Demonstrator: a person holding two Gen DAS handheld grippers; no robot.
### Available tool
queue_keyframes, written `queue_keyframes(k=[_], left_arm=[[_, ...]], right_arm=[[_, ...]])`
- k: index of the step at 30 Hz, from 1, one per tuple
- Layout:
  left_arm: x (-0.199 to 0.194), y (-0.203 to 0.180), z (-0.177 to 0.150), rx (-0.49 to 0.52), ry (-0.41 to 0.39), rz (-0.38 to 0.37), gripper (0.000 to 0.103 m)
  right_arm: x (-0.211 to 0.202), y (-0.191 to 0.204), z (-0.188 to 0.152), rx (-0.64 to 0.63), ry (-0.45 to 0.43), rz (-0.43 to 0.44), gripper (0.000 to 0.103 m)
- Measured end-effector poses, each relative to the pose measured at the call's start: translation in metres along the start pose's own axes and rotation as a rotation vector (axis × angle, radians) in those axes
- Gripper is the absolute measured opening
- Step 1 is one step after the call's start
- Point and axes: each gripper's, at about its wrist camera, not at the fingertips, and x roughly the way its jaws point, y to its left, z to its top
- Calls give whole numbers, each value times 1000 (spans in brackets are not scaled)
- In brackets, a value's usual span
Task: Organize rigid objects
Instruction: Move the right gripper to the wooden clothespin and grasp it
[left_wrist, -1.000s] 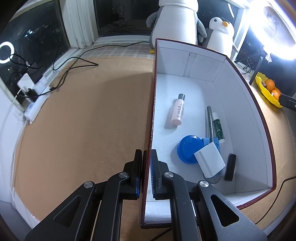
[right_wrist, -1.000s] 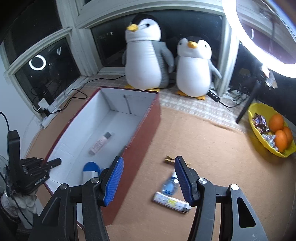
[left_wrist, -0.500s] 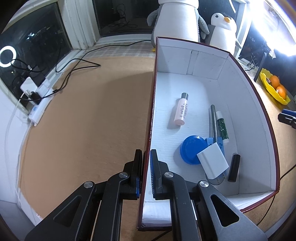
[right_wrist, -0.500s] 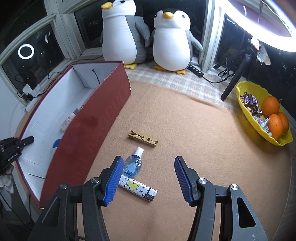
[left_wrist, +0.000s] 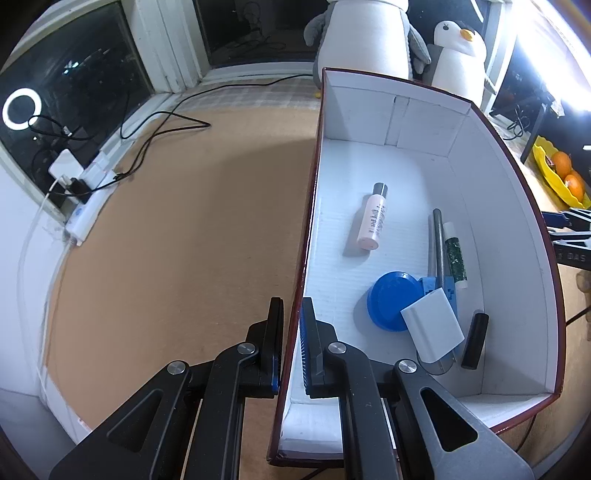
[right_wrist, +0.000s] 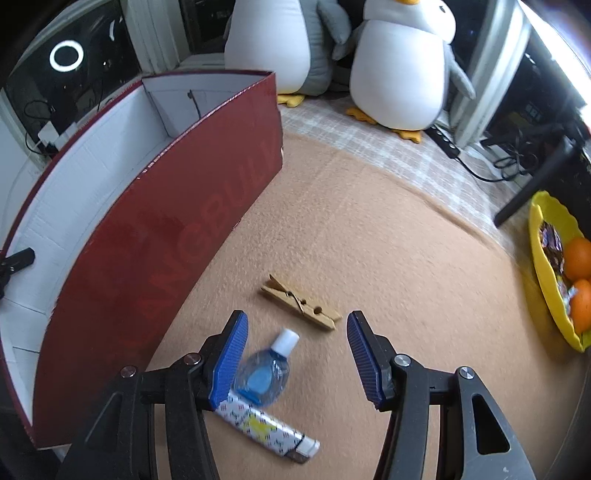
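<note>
Two grippers — our left gripper pinches the near left wall of the red box; our right gripper hangs spread over the tan mat, a small blue bottle beside its left finger, a wooden clothespin just beyond.

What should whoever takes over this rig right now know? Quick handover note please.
Left gripper: shut on the near wall of the red box, steadying it.
Right gripper: open, empty, low over the mat above the loose items.
In the box: pink bottle, blue lid, white block, grey rod, green-patterned tube, black stick.
Left on the mat: blue bottle, clothespin, patterned lighter.
Likely next: pick up the blue bottle or the clothespin and box it.
</note>
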Motion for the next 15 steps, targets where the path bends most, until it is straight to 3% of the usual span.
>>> queue_keyframes(k=[11, 14, 15], left_arm=[[2, -1, 1, -9, 11, 19, 7], [2, -1, 1, -8, 13, 21, 7], [2, -1, 1, -8, 12, 20, 7]], right_arm=[[31, 2, 11, -59, 59, -42, 48], [32, -3, 12, -42, 60, -30, 39], [32, -5, 13, -32, 64, -20, 32]])
